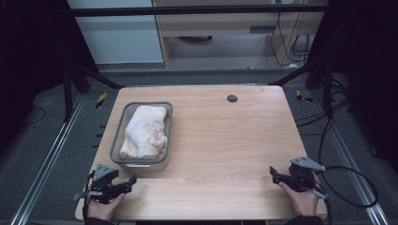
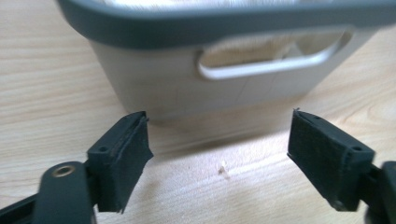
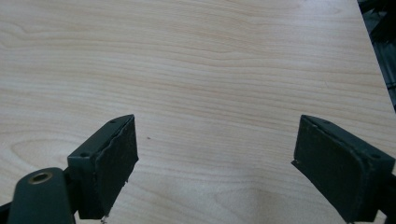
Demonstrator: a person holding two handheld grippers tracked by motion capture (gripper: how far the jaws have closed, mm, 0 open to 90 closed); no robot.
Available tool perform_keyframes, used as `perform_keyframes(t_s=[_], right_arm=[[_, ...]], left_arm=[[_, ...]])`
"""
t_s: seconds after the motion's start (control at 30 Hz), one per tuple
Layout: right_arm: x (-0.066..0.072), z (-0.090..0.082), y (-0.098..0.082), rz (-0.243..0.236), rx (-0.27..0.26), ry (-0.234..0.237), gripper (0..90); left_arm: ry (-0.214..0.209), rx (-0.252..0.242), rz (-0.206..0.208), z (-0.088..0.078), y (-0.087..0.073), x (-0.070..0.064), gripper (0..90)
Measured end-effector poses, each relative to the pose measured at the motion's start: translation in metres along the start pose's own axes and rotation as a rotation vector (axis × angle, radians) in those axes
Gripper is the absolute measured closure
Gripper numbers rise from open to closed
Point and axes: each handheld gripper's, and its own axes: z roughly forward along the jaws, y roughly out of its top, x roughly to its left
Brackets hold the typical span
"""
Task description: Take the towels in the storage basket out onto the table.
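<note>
A grey plastic bin (image 1: 118, 143) stands on the left half of the wooden table (image 1: 225, 140), and a crumpled white cloth (image 1: 144, 131) fills it. My left gripper (image 1: 129, 183) rests near the table's front left corner, just in front of the bin, open with nothing between its jaws. In the left gripper view the bin's near wall (image 2: 154, 88) and its handle slot (image 2: 273, 58) loom close ahead of the gripper (image 2: 219, 142). At the front right, my right gripper (image 1: 273, 173) is held in a hand, open and empty. Bare wood lies beyond the right gripper (image 3: 215, 149) in its own view.
A small dark round grommet (image 1: 232, 98) sits near the table's far edge. A black cable (image 1: 356, 187) loops off the right side. Metal frame rails run along both sides of the table. A tiny pale speck (image 2: 224, 170) lies on the wood between the left jaws.
</note>
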Motion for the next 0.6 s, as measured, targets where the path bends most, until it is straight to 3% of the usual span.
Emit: perform_keyframes(t_s=[0.27,0.6], right_arm=[[0.007,0.003,0.001,-0.032,0.019,0.004,11.6],[0.008,0.005,0.0,-0.048,0.036,-0.001,10.7]], left_arm=[[-0.02,0.004,0.005,-0.007,0.005,-0.004,23.5],[-0.035,-0.058,0.004,-0.021,0.014,-0.008,26.1]])
